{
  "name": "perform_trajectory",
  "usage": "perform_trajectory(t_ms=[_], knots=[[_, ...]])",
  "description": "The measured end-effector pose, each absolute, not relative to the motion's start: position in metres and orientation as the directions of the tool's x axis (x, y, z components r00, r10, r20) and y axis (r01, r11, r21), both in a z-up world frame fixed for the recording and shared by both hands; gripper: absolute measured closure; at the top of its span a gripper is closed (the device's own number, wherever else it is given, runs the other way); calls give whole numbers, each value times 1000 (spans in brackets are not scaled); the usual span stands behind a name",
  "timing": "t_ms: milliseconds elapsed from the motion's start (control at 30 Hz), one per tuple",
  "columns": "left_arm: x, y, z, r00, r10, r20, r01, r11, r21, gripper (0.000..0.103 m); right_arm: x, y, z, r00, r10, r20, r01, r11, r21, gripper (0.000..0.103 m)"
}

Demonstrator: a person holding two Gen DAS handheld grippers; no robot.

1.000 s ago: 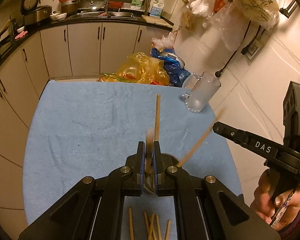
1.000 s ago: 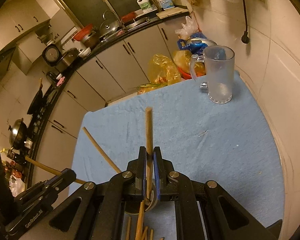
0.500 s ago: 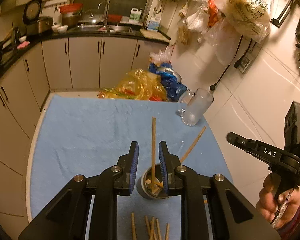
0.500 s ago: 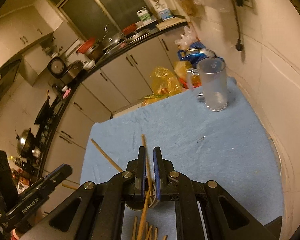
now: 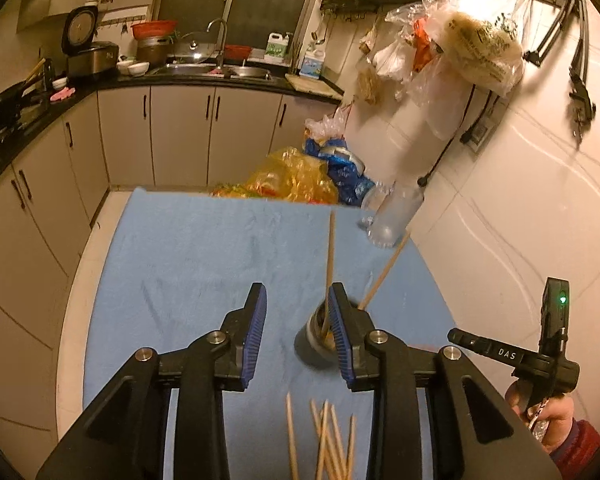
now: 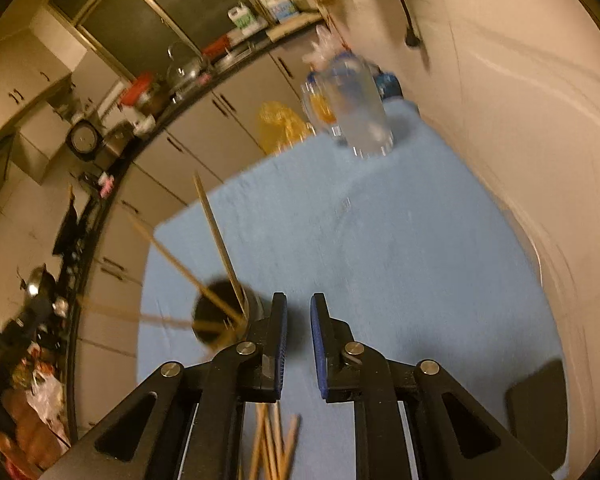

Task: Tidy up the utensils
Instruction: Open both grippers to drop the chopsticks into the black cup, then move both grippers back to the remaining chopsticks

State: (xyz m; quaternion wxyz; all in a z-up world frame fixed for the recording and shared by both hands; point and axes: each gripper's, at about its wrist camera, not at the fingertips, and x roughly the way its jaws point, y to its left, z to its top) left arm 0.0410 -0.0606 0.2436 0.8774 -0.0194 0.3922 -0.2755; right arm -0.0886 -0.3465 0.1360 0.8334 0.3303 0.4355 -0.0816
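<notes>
A dark round cup (image 5: 315, 343) stands on the blue cloth (image 5: 188, 248) and holds wooden chopsticks (image 5: 330, 256) that lean out of it. It also shows in the right wrist view (image 6: 216, 322), with chopsticks (image 6: 216, 232) leaning up and left. My left gripper (image 5: 297, 320) is open and empty, its right finger beside the cup. My right gripper (image 6: 299, 334) is slightly open and empty, just right of the cup; its body shows in the left wrist view (image 5: 512, 356). Several loose chopsticks (image 5: 324, 440) lie on the cloth near me, seen also in the right wrist view (image 6: 274, 440).
A clear glass mug (image 5: 394, 216) stands at the cloth's far right corner, by the tiled wall (image 5: 520, 200); it is blurred in the right wrist view (image 6: 360, 120). Yellow and blue plastic bags (image 5: 300, 178) sit beyond the far edge. Kitchen cabinets (image 5: 160, 132) run behind and left.
Both grippers have opened and let go of their chopsticks, which now stand in the cup. Both have drawn back; the right one has shifted to the right of the cup.
</notes>
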Motion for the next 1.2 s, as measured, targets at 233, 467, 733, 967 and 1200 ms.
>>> perform_trajectory(t_ms=[233,467,733,967,1200], knots=[[7,-24,182,453,-475,-754,450,852,-265,72,-128,-306,76,496,248,-832,460,738,494,90],[-10,-2,136,362,-474,-803,464,838,-286,72,-149,-264,44,416,282,-864,500,723,477,90],[-20,-9,105,295,-452,-842,478,833,-279,72,-170,-240,25,371,306,-877,533,703,471,90],[-22,-28,102,301,-402,-865,442,862,-247,72,-142,-245,19,350,366,-863,464,732,499,90],[-32,-22,94,293,-339,-894,364,904,-224,72,-120,-250,13,324,426,-845,425,732,532,80]])
